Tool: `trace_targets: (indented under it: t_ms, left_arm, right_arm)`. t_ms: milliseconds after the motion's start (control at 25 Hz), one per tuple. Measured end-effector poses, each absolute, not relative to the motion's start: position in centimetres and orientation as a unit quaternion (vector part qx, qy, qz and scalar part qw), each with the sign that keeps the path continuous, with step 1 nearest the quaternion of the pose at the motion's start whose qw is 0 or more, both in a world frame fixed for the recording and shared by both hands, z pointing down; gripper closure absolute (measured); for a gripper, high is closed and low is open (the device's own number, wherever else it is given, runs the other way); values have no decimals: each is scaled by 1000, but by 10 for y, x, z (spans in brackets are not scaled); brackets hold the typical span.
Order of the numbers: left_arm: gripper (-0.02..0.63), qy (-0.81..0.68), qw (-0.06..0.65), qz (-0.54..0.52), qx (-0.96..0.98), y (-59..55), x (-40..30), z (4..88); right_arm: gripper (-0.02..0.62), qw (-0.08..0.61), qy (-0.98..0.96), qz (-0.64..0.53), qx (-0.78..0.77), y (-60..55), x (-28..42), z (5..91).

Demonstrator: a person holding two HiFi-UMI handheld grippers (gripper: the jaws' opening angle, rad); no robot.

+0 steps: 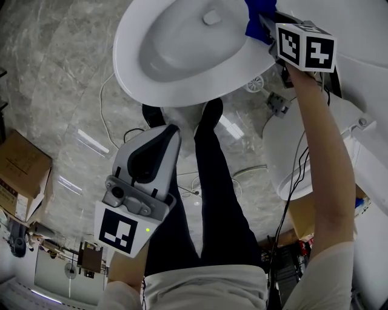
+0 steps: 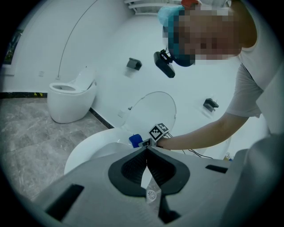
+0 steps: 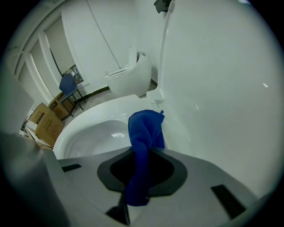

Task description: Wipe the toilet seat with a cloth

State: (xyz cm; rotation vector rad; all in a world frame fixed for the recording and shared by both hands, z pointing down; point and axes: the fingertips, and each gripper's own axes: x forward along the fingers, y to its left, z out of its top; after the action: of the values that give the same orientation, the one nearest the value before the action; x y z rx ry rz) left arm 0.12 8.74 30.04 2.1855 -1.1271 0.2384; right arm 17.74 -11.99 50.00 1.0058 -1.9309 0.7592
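The white toilet seat (image 1: 130,72) rings the bowl at the top of the head view. At its back right edge, my right gripper (image 1: 265,25) is shut on a blue cloth (image 1: 256,13). In the right gripper view the blue cloth (image 3: 144,131) stands up out of the jaws and rests against the seat rim (image 3: 100,113) near the hinge, beside the raised lid (image 3: 213,88). My left gripper (image 1: 171,130) hangs low in front of the bowl, shut and holding nothing. From the left gripper (image 2: 146,149) I see the cloth (image 2: 135,140) and the seat (image 2: 86,148) ahead.
The person's dark trouser legs (image 1: 212,200) stand directly before the bowl. A second white toilet (image 1: 291,151) is at the right with cables on the floor. A cardboard box (image 1: 18,175) sits at the left. Another toilet (image 2: 71,99) stands by the far wall.
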Motion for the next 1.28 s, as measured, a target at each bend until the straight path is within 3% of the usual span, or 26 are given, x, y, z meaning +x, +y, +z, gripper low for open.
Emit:
trace_targets:
  t_ms: [1280]
  left_arm:
    - [601, -401, 331, 99, 849, 124, 29, 307]
  right_arm:
    - [542, 377, -777, 308, 398, -45, 195, 505]
